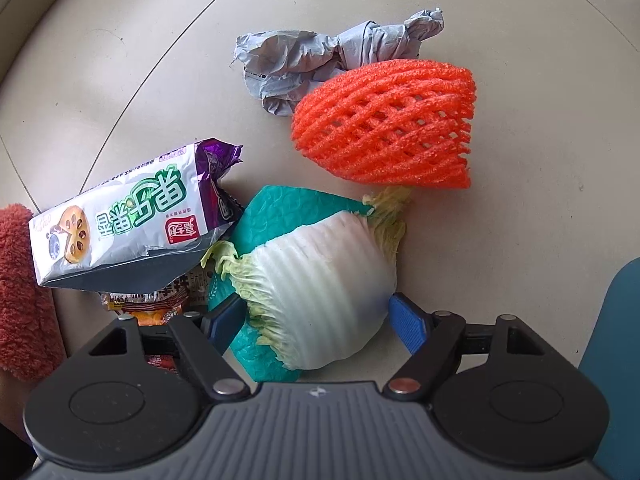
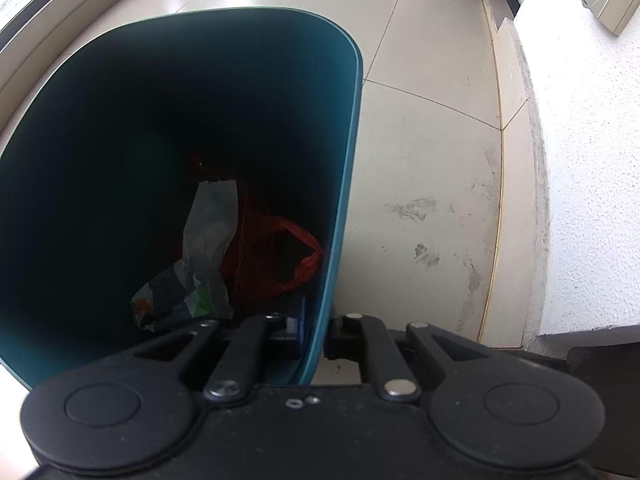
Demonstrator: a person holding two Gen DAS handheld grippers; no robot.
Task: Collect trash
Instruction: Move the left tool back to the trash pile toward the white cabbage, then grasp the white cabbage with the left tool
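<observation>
In the left wrist view my left gripper [image 1: 318, 316] is open, its blue pads either side of a cabbage leaf piece [image 1: 320, 284] that lies on a teal foam sheet [image 1: 296, 208] on the floor. An orange foam fruit net [image 1: 384, 124], a crumpled grey plastic bag [image 1: 320, 60] and a white-and-purple snack packet [image 1: 128, 220] lie around it. In the right wrist view my right gripper [image 2: 314, 332] is shut on the rim of a teal trash bin [image 2: 348, 160]. Inside the bin lie a red mesh bag [image 2: 296, 264] and a crumpled white wrapper [image 2: 200, 248].
An orange wrapper [image 1: 148, 308] lies under the snack packet. A red fuzzy cloth [image 1: 20, 292] is at the left edge. The bin's edge [image 1: 616, 340] shows at the right. Tiled floor [image 2: 432, 160] runs to a white wall [image 2: 592, 160] right of the bin.
</observation>
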